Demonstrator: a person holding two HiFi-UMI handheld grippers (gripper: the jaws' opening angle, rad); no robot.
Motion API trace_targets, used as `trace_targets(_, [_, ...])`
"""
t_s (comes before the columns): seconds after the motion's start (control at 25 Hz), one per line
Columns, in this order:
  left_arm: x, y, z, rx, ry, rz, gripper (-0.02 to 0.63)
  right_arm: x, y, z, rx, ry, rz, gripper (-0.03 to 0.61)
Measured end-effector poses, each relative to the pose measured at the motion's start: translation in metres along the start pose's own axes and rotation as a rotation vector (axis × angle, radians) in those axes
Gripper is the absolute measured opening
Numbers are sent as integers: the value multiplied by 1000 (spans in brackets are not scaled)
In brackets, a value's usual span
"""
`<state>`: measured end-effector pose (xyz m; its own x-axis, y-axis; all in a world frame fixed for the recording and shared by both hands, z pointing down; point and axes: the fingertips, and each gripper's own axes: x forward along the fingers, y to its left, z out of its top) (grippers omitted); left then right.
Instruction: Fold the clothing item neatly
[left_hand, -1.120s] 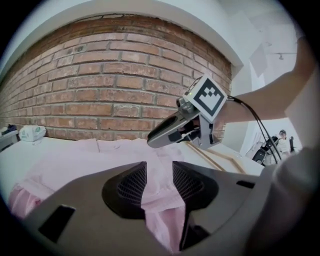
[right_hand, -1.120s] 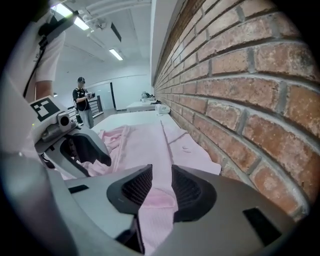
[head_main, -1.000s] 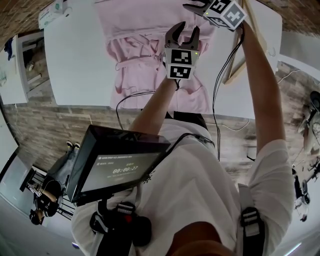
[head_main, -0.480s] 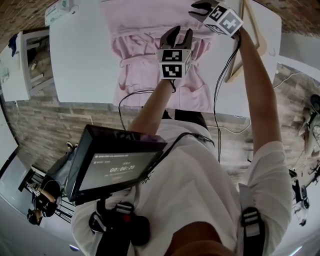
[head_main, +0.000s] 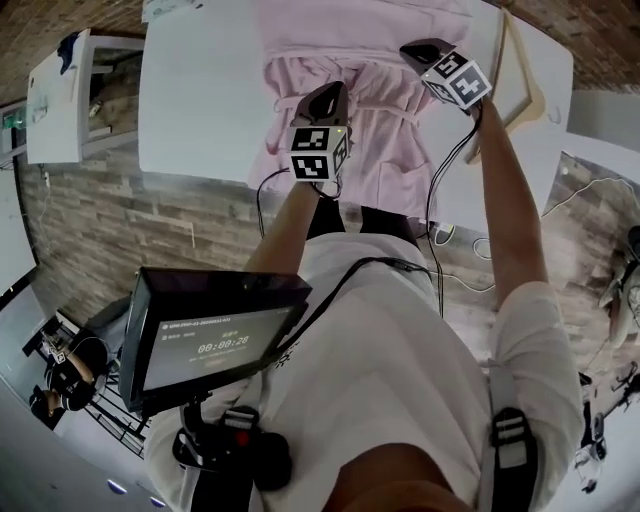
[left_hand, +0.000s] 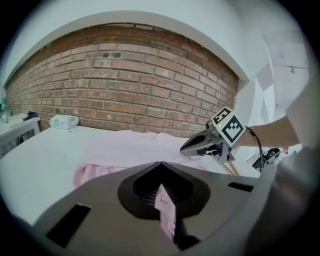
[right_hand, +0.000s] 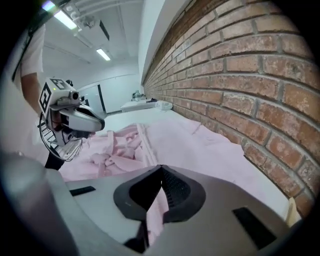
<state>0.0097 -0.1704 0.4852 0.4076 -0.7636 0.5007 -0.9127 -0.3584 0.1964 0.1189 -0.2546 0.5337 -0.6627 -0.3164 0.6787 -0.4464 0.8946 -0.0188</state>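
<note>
Pink robe (head_main: 345, 30) pinched inside just-closed left hand-held gripper (head_main: 328, 98) and right hand-held gripper (head_main: 416, 50).

pink garment (head_main: 360, 40) cut off at top edge, monitor (head_main: 215, 345) text too small to read

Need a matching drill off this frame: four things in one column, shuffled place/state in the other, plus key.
1. left gripper
2. pink garment
3. wooden hanger
4. screen

A. lies on the white table, at the garment's right in the head view
B. shut on pink cloth
C. at the person's chest, showing a timer
D. spread across the table

Pairs: 1-B, 2-D, 3-A, 4-C.
The left gripper's jaws have just closed, with a fold of the garment between them.
</note>
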Motion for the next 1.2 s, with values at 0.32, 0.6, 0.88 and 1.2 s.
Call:
trace_targets(0.32, [-45,11,3,48,-16,-39,2,-30,65,42,84,-115,-122,5])
trace_targets(0.6, [-86,7,10,96,-63,-131,2,-49,126,60,205,-146,-277,5])
trace_targets(0.88, [-127,-3,-3,131,-79,-223,2,-78,178,59,388,-188,-491,5])
trace_targets(1.2, [-165,-2,-53,120,-25,-320,2,-96,242,28,521,-239,-621,5])
